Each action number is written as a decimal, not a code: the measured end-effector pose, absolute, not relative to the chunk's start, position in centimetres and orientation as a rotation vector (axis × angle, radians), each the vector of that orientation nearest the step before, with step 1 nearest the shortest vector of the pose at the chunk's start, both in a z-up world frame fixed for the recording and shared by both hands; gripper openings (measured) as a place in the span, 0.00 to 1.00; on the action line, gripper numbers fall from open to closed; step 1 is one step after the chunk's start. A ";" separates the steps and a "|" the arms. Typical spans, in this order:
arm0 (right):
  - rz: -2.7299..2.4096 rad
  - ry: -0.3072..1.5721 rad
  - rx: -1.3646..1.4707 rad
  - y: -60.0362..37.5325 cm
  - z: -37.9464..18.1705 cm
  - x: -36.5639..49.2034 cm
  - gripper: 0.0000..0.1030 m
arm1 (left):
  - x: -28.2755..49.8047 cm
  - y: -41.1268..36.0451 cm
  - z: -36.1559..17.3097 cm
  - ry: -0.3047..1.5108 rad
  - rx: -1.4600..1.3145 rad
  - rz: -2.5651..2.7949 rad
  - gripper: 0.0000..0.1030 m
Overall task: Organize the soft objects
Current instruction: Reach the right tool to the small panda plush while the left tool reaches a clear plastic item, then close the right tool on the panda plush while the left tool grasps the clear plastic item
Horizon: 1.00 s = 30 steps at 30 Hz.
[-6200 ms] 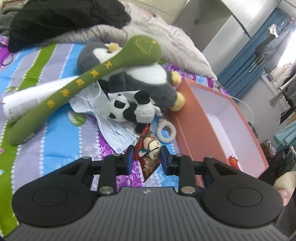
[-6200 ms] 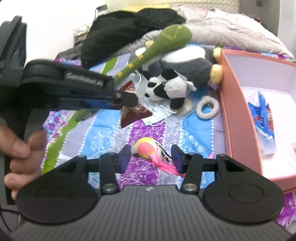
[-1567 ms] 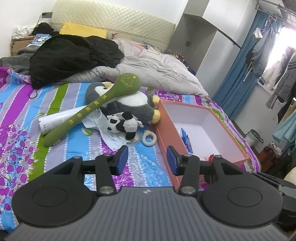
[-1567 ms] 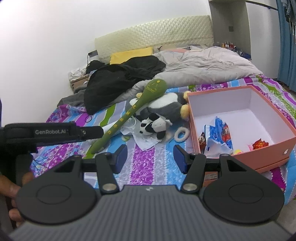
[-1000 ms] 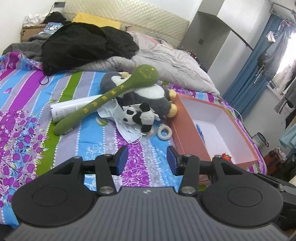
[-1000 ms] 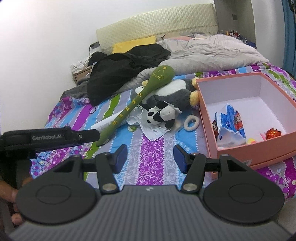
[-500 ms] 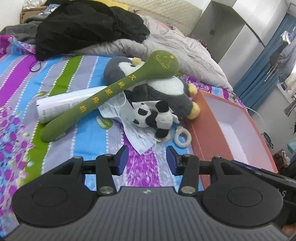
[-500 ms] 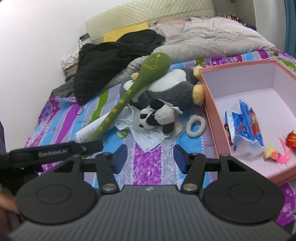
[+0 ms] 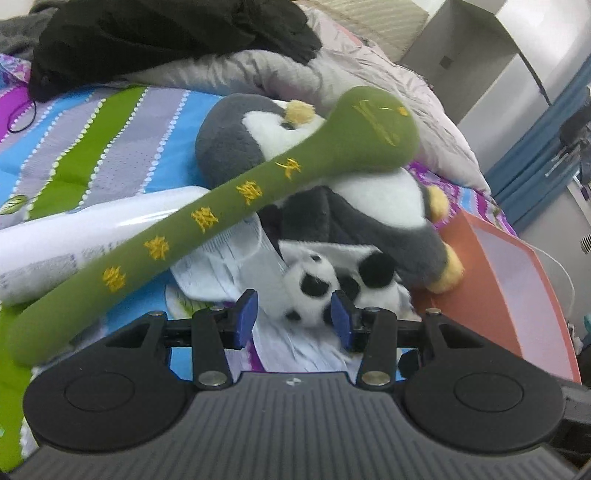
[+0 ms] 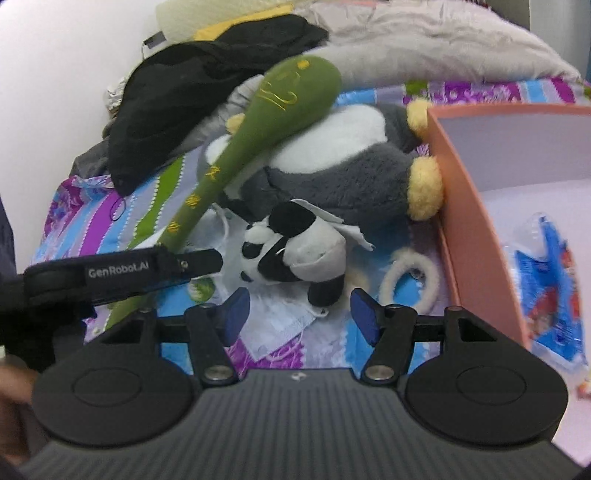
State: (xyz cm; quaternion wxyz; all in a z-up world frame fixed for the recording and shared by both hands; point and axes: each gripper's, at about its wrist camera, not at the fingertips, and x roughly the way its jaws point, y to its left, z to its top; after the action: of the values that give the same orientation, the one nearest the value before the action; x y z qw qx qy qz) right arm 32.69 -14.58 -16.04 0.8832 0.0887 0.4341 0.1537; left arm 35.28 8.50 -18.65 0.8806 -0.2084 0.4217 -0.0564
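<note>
A small panda plush (image 9: 332, 284) (image 10: 295, 243) lies on a white paper sheet (image 9: 229, 266) in front of a grey penguin plush (image 9: 354, 206) (image 10: 343, 166). A long green plush mallet (image 9: 221, 214) (image 10: 266, 110) rests across the penguin. My left gripper (image 9: 293, 319) has the panda's head between its closing jaws, and the pads do not press on it. In the right wrist view the left gripper (image 10: 199, 262) reaches the panda from the left. My right gripper (image 10: 300, 312) is opening just below the panda's hind leg, holding nothing.
An orange box (image 9: 480, 295) (image 10: 461, 221) stands to the right with a blue snack packet (image 10: 546, 280) inside. A fluffy white ring (image 10: 410, 280) lies beside its wall. A white tube (image 9: 74, 236) lies under the mallet. Black clothes (image 9: 166, 33) and a grey duvet (image 10: 443, 40) lie behind.
Both grippers have come forward and down toward the plush pile. The panda, far ahead a second ago, now sits between the left fingers and just above the right ones.
</note>
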 end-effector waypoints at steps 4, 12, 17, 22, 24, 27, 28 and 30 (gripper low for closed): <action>0.314 0.942 0.178 -14.1 -18.4 35.1 0.61 | 37.6 9.2 -20.5 0.898 -0.454 -0.106 0.43; 0.325 0.962 0.070 -12.5 -20.9 36.7 0.60 | 39.4 10.1 -22.9 0.944 -0.453 -0.075 0.28; 0.318 0.960 0.045 -12.2 -21.0 36.5 0.30 | 39.1 9.9 -23.3 0.950 -0.445 -0.078 0.22; 0.321 0.928 0.041 -12.8 -19.5 35.5 0.26 | 38.4 9.6 -22.2 0.930 -0.435 -0.076 0.17; 0.320 0.899 0.042 -13.1 -18.6 34.7 0.25 | 37.8 9.6 -21.4 0.921 -0.433 -0.072 0.17; 0.309 0.876 0.049 -13.4 -17.5 33.6 0.24 | 36.9 9.7 -20.1 0.910 -0.444 -0.050 0.17; 0.306 0.877 0.055 -13.4 -17.2 33.3 0.23 | 36.5 9.7 -19.6 0.901 -0.446 -0.045 0.17; 0.300 0.878 0.067 -13.8 -16.5 32.4 0.23 | 35.4 9.9 -18.4 0.881 -0.455 -0.040 0.17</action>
State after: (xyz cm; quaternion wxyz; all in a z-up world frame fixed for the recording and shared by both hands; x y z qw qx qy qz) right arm 32.38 -13.83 -16.49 0.8938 0.0321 0.4233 0.1445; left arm 35.42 9.87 -18.38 0.8793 -0.2183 0.4228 -0.0192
